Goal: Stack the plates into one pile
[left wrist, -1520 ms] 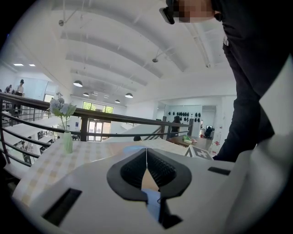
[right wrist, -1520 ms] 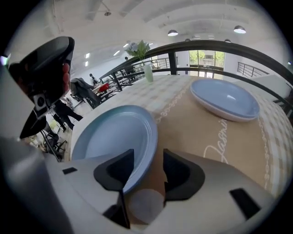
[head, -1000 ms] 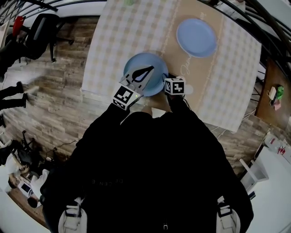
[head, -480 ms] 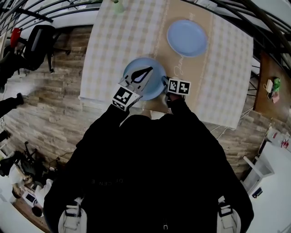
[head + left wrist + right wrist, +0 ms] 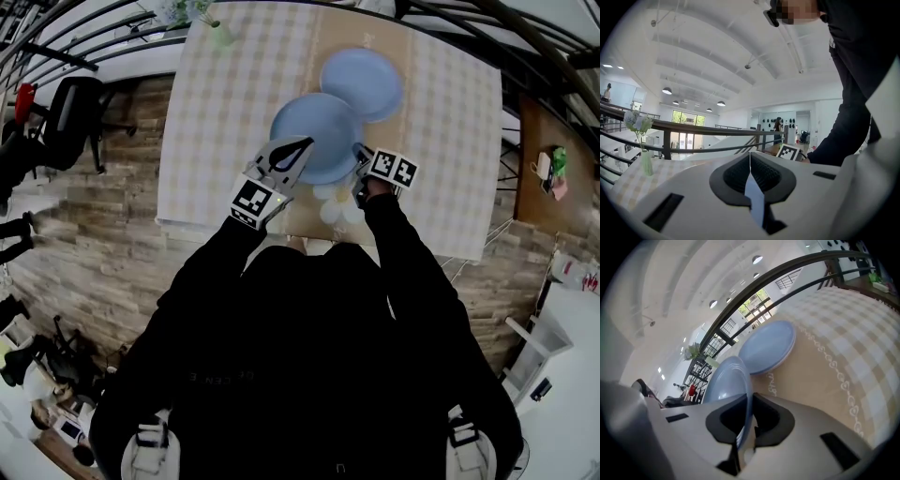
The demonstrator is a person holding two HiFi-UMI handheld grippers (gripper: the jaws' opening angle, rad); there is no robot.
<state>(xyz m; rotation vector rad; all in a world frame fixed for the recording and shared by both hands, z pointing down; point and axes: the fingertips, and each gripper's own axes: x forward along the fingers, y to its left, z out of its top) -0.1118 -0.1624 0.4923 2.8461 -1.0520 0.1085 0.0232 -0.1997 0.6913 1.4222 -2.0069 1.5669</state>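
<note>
Two light blue plates are on view. One plate (image 5: 361,82) (image 5: 766,347) lies flat on the beige runner at the far side of the table. I hold the other plate (image 5: 314,136) (image 5: 724,380) lifted, and its far rim overlaps the lying plate's near edge. My left gripper (image 5: 298,142) (image 5: 750,161) is shut on its left rim, which shows only as a thin blue sliver (image 5: 754,201). My right gripper (image 5: 359,153) (image 5: 750,404) has just been closing and is shut on the right rim.
The table carries a checked cloth (image 5: 234,103) with a beige runner (image 5: 820,371) down its middle. A small vase of flowers (image 5: 217,33) (image 5: 645,161) stands at the far left corner. Railings run beyond the table, and a black chair (image 5: 80,103) stands on the wood floor at left.
Both grippers have carried the near plate off the table's near edge toward the far plate; it now overlaps that plate's rim. The right gripper rolled as it went.
</note>
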